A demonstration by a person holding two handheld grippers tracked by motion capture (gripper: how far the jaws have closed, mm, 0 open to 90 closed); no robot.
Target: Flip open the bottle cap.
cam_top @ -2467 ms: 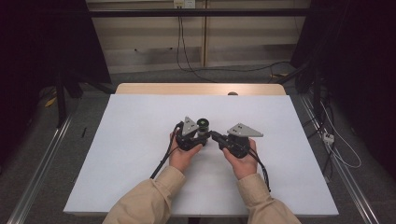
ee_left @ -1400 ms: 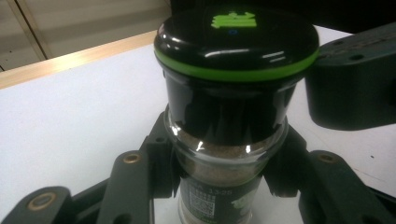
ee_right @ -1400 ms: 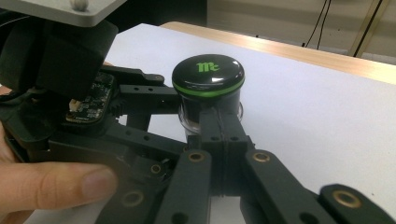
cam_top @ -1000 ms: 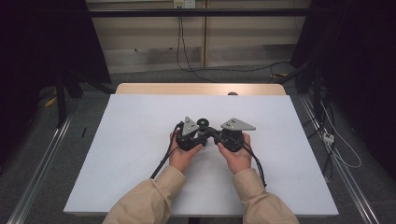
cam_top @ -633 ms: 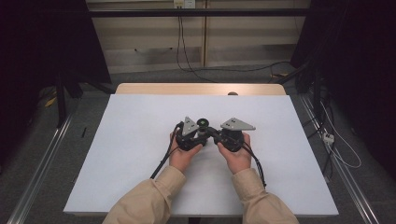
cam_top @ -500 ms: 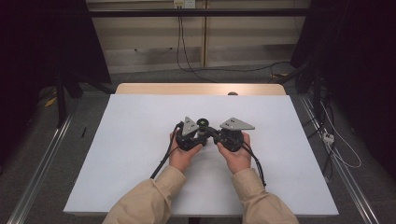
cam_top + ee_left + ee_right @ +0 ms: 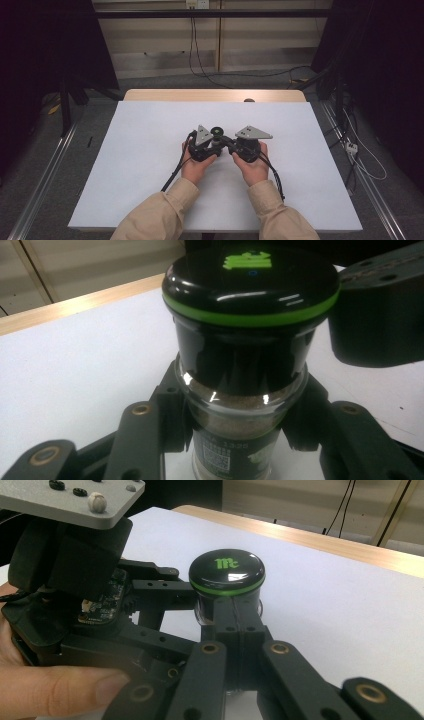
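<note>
- One spice jar (image 7: 240, 390) stands upright near the middle of the white table (image 7: 125, 165), between the two grippers.
- Its cap (image 7: 227, 570) is black and glossy with a green ring round the rim and a green logo on top; in the high view the cap (image 7: 217, 131) shows as a dark disc with a green spot.
- Below the cap, the clear glass holds a brownish powder, and a label with a small square code sits lower on the body.
- Left gripper (image 7: 204, 145) is clamped on the jar: in its own view the two black jaws press the glass from either side, just under the cap.
- Right gripper (image 7: 235, 625) has its jaws closed flat against each other, with nothing between them; their tips rest against the side of the jar, below the cap.
- That gripper (image 7: 245, 145) sits just beside the left one in the high view, each topped by a grey three-cornered plate.
- Both hands hold the grippers from the near side, the left hand (image 7: 194, 167) and the right hand (image 7: 255, 169) low over the table, in tan sleeves.
- Black cables trail from the grippers back along the forearms.
- Beyond the white sheet, a strip of bare wooden edge (image 7: 215, 95) runs along the table's far side.
</note>
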